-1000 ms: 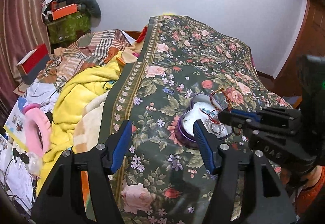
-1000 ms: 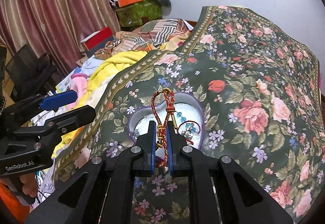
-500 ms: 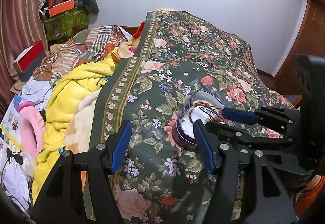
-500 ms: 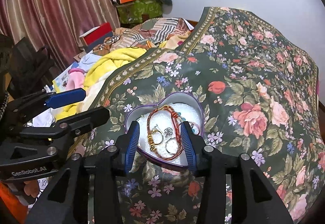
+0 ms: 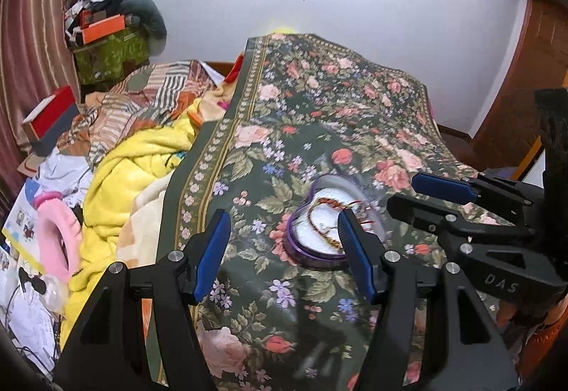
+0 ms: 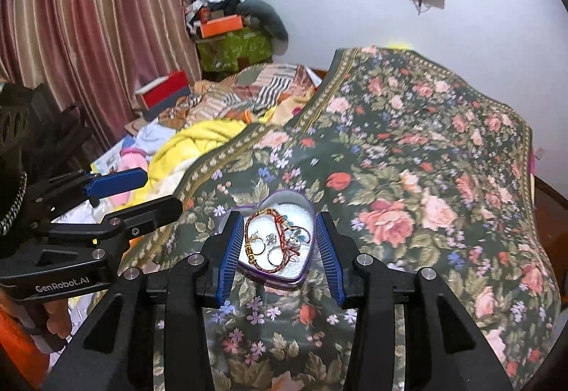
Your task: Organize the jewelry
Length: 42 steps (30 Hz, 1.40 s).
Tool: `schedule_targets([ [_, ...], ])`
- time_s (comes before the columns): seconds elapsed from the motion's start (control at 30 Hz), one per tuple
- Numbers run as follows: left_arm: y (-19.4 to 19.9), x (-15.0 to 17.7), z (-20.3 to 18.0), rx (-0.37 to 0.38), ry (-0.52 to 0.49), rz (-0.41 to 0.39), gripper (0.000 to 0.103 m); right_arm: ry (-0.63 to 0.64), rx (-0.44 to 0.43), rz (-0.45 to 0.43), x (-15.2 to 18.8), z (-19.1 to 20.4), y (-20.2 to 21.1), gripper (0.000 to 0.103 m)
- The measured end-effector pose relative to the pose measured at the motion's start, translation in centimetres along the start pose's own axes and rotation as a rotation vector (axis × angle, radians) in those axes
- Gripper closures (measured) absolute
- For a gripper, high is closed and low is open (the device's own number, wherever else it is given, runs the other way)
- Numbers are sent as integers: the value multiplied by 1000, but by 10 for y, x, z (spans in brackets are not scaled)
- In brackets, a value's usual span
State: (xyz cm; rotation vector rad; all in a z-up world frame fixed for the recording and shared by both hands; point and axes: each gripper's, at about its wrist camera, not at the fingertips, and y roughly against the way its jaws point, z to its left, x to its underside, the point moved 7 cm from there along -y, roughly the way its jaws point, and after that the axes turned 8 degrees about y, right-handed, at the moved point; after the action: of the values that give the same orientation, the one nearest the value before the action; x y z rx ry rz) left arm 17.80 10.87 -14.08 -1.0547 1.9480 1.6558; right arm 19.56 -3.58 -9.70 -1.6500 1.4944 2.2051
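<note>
Jewelry, a red-and-gold braided cord bracelet (image 5: pixel 328 213) among it, is being seen in the left wrist view lying inside a heart-shaped purple tin (image 5: pixel 309 258) on the floral bedspread (image 5: pixel 319 100). The left gripper (image 5: pixel 284 245) is being held open over the cloth beside the tin, nothing between its blue-padded fingers. The right gripper (image 5: pixel 401 194) is being shown from the side past the tin, its jaws parted and empty. The tin is sitting on soft, rumpled fabric near the edge of the bed, so it is judged that a nudge from either tool could tip it or slide it off. A yellow fleece blanket (image 5: pixel 131 174) is being seen heaped to the left.

In the right wrist view the right gripper (image 6: pixel 277 245) is being shown with its jaws just having been opening; the pads are standing either side of the tin (image 6: pixel 284 279) without pressing on anything. The bracelet (image 6: pixel 264 231) is lying looped on the white, glittery lining, with several thin metal rings (image 6: pixel 271 243) and a small bluish piece. The cord is looking limp and tangle-prone; it is judged that a later pick could drag the rings out with it. The left gripper (image 6: pixel 142 192) is being seen open at the left.
</note>
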Motion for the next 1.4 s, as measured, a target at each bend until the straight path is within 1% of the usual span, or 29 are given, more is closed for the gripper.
schedule_targets([
  [0.17, 27, -6, -17, 13, -33, -49, 41, -14, 31, -79, -9, -3, 41, 65],
  [0.27, 49, -10, -28, 21, -54, -90, 41, -20, 48, -137, -15, -3, 68, 65],
  [0.37, 74, -15, -40, 45, -64, -139, 41, -24, 57, -199, -22, 0, 95, 65],
  [0.67, 156, -25, -69, 80, -106, -323, 40, -4, 88, -361, -32, 18, 165, 64],
  [0.73, 175, -26, -72, 84, -106, -366, 40, -4, 100, -400, -33, 24, 179, 62],
  [0.8, 191, -27, -74, 90, -99, -404, 39, -6, 117, -434, -34, 27, 192, 53],
  [0.93, 222, -26, -75, 96, -83, -484, 35, -7, 135, -486, -34, 32, 210, 51],
  [1.0, 235, -26, -75, 87, -82, -518, 33, -11, 145, -502, -34, 34, 215, 47],
  [1.07, 245, -25, -77, 79, -83, -548, 31, -20, 169, -523, -33, 34, 219, 31],
  [1.1, 250, -24, -78, 75, -84, -561, 30, -24, 181, -533, -32, 33, 222, 26],
  [1.13, 253, -23, -78, 72, -85, -570, 29, -26, 193, -543, -32, 33, 224, 24],
  [1.2, 259, -22, -79, 60, -84, -594, 13, -27, 202, -549, -32, 34, 226, 21],
  [1.27, 263, -21, -79, 50, -82, -617, 6, -30, 215, -553, -31, 33, 229, 17],
  [1.33, 266, -20, -79, 33, -80, -631, 1, -39, 226, -555, -30, 32, 229, 9],
  [1.37, 265, -20, -78, 22, -78, -635, 0, -44, 230, -557, -29, 32, 230, 3],
  [1.4, 265, -20, -77, 14, -77, -635, 0, -49, 234, -561, -27, 31, 230, 0],
])
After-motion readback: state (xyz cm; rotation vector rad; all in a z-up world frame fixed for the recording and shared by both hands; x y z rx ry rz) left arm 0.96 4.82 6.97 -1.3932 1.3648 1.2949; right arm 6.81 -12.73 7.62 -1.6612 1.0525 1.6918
